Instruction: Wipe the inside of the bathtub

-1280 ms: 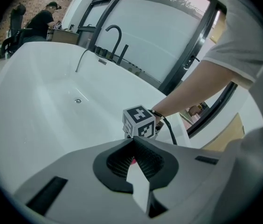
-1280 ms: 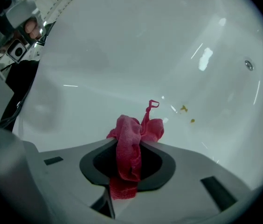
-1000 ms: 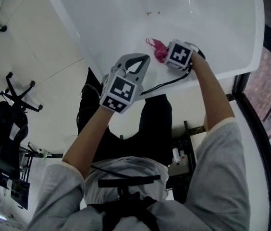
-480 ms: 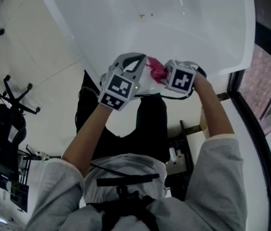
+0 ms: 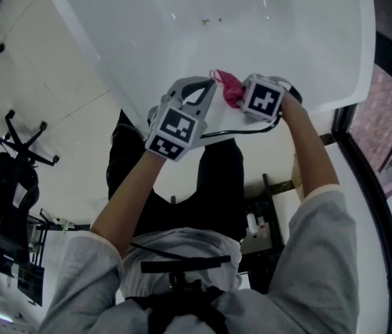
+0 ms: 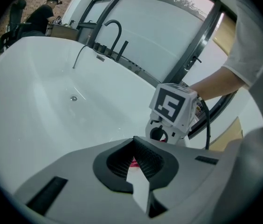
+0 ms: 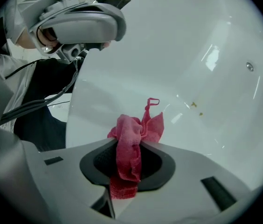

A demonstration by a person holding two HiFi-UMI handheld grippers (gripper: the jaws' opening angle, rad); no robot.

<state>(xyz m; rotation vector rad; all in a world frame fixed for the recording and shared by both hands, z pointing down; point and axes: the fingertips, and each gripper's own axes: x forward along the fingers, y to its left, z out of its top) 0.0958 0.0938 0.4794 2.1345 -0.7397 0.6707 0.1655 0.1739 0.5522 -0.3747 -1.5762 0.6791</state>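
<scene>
Tub (image 5: pixel 286 33) white inside | right gripper (image 7: pixel 129 155) clenched on pink cloth (image 7: pixel 130 143) over near rim | left gripper (image 6: pixel 134 146) jaws pressed together, tips just beside cloth

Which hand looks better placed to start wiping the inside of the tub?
The right, most likely. Its tool is shut on the pink cloth, which faces the bathtub's inner wall. The left tool is shut and holds nothing to wipe with.
</scene>
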